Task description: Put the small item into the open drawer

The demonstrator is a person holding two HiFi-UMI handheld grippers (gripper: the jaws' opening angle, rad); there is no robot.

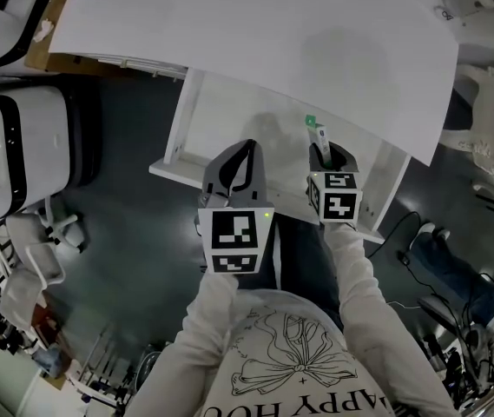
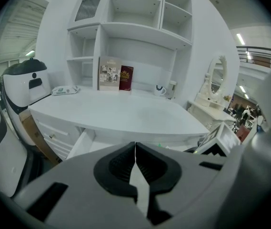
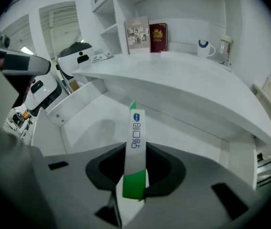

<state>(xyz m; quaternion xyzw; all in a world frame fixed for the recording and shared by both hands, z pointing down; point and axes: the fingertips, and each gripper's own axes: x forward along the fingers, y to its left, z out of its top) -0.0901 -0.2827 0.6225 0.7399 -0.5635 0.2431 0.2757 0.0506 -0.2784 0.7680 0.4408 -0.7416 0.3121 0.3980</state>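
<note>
While the right gripper (image 3: 134,178) pinches the green lower end of a small white-and-green tube (image 3: 136,137), the tube sticks out past its jaws, over the open drawer (image 3: 90,123) under the counter (image 3: 173,75). The left gripper (image 2: 135,151), pressed together and empty, hangs just beside it.

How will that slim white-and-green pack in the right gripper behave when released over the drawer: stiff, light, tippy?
The pack juts straight from the right gripper without sagging, so it is probably stiff. It looks thin, so likely light. Dropped end-on into the drawer, it would probably tip flat rather than stand.
</note>
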